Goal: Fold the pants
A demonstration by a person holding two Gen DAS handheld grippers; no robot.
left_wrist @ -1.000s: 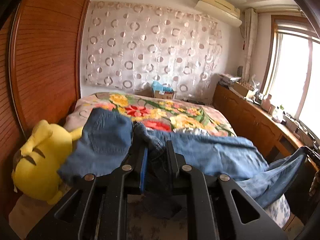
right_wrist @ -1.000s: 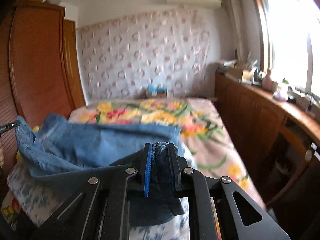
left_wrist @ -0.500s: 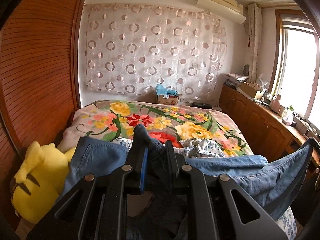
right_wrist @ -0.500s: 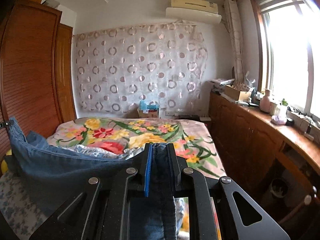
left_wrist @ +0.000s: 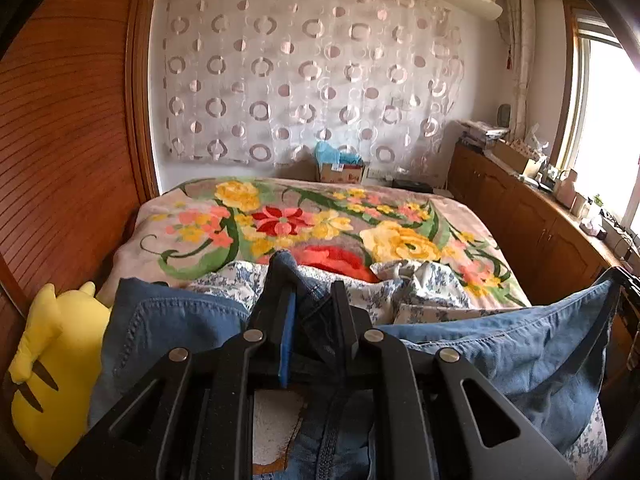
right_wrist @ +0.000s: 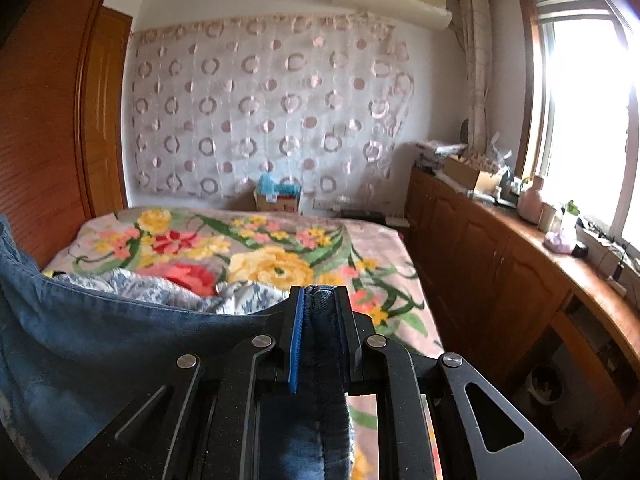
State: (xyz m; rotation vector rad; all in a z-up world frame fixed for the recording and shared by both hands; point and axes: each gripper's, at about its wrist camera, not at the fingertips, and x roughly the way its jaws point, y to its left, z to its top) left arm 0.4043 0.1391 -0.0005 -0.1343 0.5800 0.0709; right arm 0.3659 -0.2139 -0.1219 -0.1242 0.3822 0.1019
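Note:
The blue denim pants hang stretched between my two grippers above the near end of the bed. My left gripper is shut on a bunched fold of the denim. My right gripper is shut on another part of the pants' edge, and the cloth sags away to its left. The far right corner of the pants is held up at the left wrist view's edge. The lower part of the pants is hidden below both grippers.
The bed carries a floral blanket and a crumpled blue-and-white cloth. A yellow plush toy sits by the wooden wardrobe on the left. A long wooden cabinet with clutter runs along the window on the right.
Both grippers have risen and levelled, keeping hold of the pants. The denim now hangs lower in view, uncovering more of the floral blanket.

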